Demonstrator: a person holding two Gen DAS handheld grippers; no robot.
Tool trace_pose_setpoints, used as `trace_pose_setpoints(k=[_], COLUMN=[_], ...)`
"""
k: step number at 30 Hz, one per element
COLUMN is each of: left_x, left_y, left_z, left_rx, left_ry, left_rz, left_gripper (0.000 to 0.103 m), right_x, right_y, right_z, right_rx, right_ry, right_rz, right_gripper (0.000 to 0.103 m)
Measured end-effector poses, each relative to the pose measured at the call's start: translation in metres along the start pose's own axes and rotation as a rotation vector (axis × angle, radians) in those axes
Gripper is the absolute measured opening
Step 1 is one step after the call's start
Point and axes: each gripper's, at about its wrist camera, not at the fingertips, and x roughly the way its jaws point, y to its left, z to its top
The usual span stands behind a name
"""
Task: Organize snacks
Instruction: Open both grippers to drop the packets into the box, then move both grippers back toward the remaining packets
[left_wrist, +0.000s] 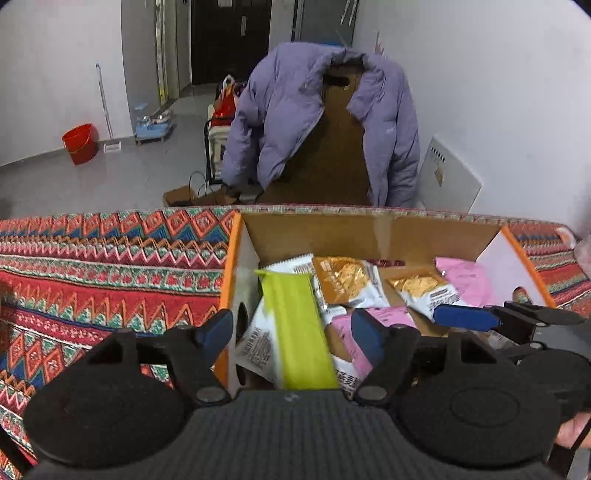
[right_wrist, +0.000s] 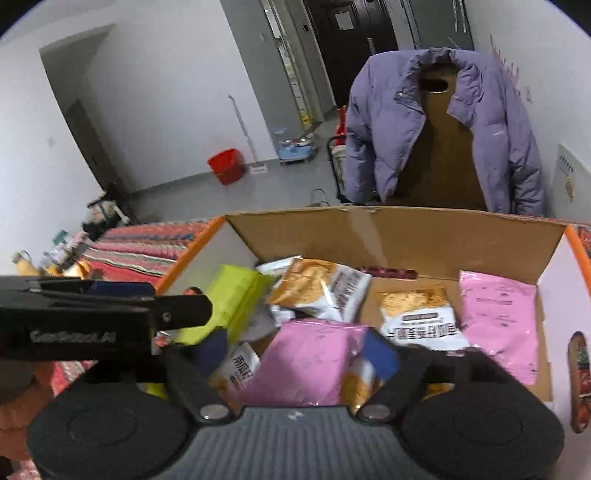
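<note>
An open cardboard box (left_wrist: 369, 229) (right_wrist: 388, 236) with orange-edged white side flaps holds several snack packets. In the left wrist view my left gripper (left_wrist: 291, 330) stands open over the box's left part. A lime green packet (left_wrist: 295, 325) (right_wrist: 232, 295) lies between its blue pads, apart from both. My right gripper (right_wrist: 295, 350) is open above a pink packet (right_wrist: 306, 362) in the box's near middle. Orange-and-white chip packets (left_wrist: 347, 280) (right_wrist: 417, 317) and another pink packet (left_wrist: 465, 280) (right_wrist: 498, 317) lie further back. One blue fingertip (left_wrist: 461, 317) of the right gripper shows in the left wrist view.
The box sits on a table under a zigzag-patterned cloth (left_wrist: 92, 266). Behind it a purple jacket (left_wrist: 321, 110) hangs over a chair. A red bucket (left_wrist: 79, 142) and a mop stand on the floor by the far wall. Small items (right_wrist: 66, 254) crowd the table's left end.
</note>
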Motion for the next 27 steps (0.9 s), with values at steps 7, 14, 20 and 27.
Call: trace_pose_setpoints(k=[7,14,20,27], left_x=[-0.040,-0.104,-0.152,-0.206], left_y=[-0.013,-0.027,-0.038,-0.040], left_z=[0.004,-0.013,-0.050,-0.096], left_rx=[0.049,0.098,0.134,0.097], left_ry=[-0.031,-0.090,-0.124,-0.186], left_rz=[0.013,-0.013,-0.022,0.018], left_gripper=[0.078,0.085,0.086,0.087], right_x=[-0.043,-0.125,-0.192,-0.257], right_y=[-0.002,-0.021,-0.018,0.001], right_z=[0.011,0.007,-0.015,-0.067], right_rx=[-0.059,-0.044,-0.066,-0.083], right_ry=[-0.028,-0.069,-0.108,-0.169], right_rz=[-0.123,-0.205,-0.268,-0.278], right_gripper=[0.086,0.086,0.087,0.087])
